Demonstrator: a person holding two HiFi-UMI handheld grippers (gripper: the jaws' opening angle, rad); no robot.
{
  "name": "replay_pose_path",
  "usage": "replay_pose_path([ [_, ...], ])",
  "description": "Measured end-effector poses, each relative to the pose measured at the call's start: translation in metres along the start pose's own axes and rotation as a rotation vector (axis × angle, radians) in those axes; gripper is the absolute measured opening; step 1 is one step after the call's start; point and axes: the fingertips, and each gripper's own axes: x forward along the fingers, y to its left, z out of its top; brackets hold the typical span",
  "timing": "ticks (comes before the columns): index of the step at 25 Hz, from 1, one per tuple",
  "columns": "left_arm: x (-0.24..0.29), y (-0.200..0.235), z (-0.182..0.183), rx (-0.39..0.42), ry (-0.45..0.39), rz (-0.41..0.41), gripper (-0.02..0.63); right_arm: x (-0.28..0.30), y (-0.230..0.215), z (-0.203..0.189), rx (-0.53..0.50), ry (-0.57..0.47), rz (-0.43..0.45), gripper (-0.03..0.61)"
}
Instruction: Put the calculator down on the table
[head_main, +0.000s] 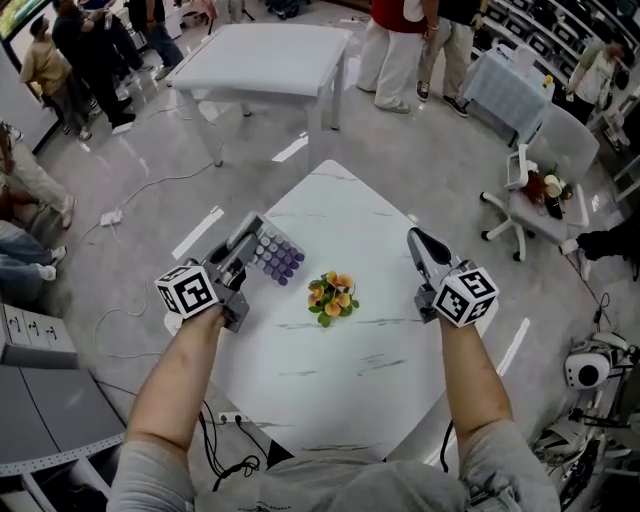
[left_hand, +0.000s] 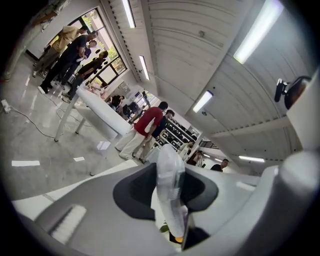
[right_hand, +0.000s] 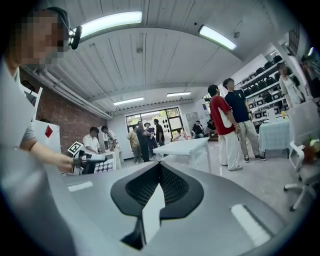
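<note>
The calculator (head_main: 275, 257), white with purple keys, hangs just over the left part of the white marble table (head_main: 340, 390), with my left gripper (head_main: 252, 240) shut on its near end. In the left gripper view the calculator (left_hand: 169, 185) stands edge-on between the two jaws. From the right gripper view the calculator (right_hand: 104, 166) shows far to the left. My right gripper (head_main: 416, 238) hovers over the table's right side, its jaws together at the tips (right_hand: 159, 167) and holding nothing.
A small bunch of orange flowers (head_main: 332, 295) lies mid-table between the grippers. Behind stands another white table (head_main: 270, 55), and to the right a white chair (head_main: 540, 190) with things on it. People stand around the room. Cables and a power strip (head_main: 110, 217) lie on the floor.
</note>
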Motion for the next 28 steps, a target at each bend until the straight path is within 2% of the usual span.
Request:
replay_pose_path([
  [14,0.103,0.066,-0.059,-0.045,0.159,-0.007,0.16,0.036,-0.05,-0.058,0.04,0.037,-0.018,0.005],
  [22,0.135,0.08,-0.089,-0.056,0.23,-0.032,0.16,0.045,-0.057,-0.078,0.065,0.04,-0.007,0.005],
  [28,0.151,0.083,-0.101,-0.026,0.278,-0.065,0.158,0.046,-0.059,-0.085,0.073,0.039,-0.003,0.005],
])
